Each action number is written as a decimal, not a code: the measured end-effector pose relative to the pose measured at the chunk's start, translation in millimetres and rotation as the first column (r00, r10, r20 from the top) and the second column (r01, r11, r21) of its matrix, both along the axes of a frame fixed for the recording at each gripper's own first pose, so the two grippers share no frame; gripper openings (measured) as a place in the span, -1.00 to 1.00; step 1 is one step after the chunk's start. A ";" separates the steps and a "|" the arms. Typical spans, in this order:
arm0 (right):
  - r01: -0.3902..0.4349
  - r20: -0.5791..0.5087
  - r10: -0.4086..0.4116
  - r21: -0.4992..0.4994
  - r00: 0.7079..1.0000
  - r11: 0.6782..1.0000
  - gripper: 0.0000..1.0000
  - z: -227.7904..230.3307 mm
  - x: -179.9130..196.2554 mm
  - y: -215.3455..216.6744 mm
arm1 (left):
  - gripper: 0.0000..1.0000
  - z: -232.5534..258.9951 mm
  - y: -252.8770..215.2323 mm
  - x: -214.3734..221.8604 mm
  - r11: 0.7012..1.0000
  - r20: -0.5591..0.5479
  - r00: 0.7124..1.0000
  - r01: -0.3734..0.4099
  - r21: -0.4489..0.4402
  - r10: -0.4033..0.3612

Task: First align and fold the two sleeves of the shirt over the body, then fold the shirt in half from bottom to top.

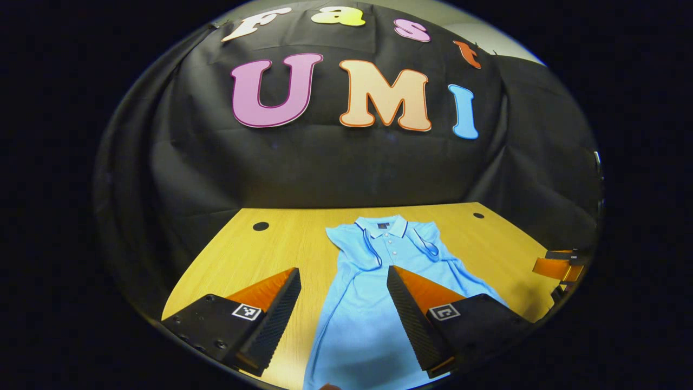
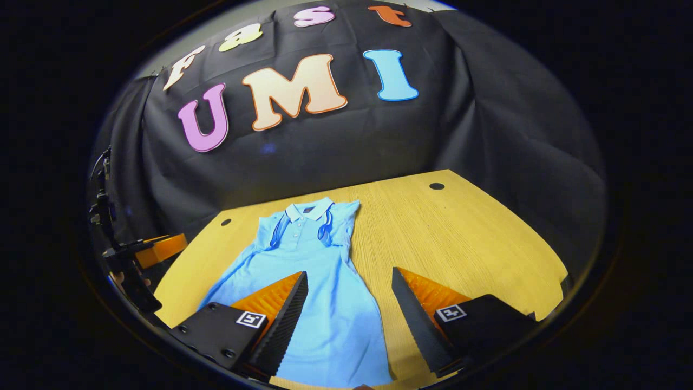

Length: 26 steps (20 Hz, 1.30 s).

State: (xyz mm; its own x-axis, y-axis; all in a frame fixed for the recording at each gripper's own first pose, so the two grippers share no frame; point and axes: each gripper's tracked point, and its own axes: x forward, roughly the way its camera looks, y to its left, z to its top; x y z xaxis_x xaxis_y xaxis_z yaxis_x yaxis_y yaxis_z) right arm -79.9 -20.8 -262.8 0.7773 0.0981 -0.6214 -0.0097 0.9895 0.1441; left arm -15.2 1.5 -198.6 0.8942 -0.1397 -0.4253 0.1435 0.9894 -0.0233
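We hold the left hand-held gripper (image 1: 344, 295) and right hand-held gripper (image 2: 349, 300) wide open, empty, above the hem. The blue shirt (image 1: 373, 303) runs lengthwise away across the bench (image 2: 460, 238), sleeves already in, collar (image 2: 308, 210) farthest.

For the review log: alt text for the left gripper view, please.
A light blue polo shirt lies flat on a wooden table, collar toward the black cloth wall, both sleeves already folded over the body. The left gripper hovers open above its lower half, and the right gripper shows at the table's right edge.
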 end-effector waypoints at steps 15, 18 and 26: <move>-0.079 -0.147 0.057 -0.149 0.988 0.986 0.96 -70.6 -111.2 -1.9 | 0.92 -120.4 24.6 -141.8 0.997 -0.260 0.966 0.014 0.072 0.005; -0.083 -0.188 0.052 -0.163 0.981 0.983 0.84 -87.8 -124.0 -4.8 | 0.93 -139.9 27.0 -157.2 0.997 -0.306 0.952 0.008 0.082 0.017; -0.092 -0.268 0.050 -0.150 0.962 0.984 0.86 -114.9 -142.3 -2.2 | 0.92 -148.6 19.7 -162.2 0.999 -0.298 0.955 0.004 0.054 0.012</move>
State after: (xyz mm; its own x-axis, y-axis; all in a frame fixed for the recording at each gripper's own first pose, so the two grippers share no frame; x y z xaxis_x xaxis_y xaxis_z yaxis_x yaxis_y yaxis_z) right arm -222.3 -23.0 -377.6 0.5796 0.0302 -0.8143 -0.0638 0.9979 -0.0083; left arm -177.3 21.2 -347.2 0.7263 -0.1062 -0.6792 0.1342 0.9909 -0.0114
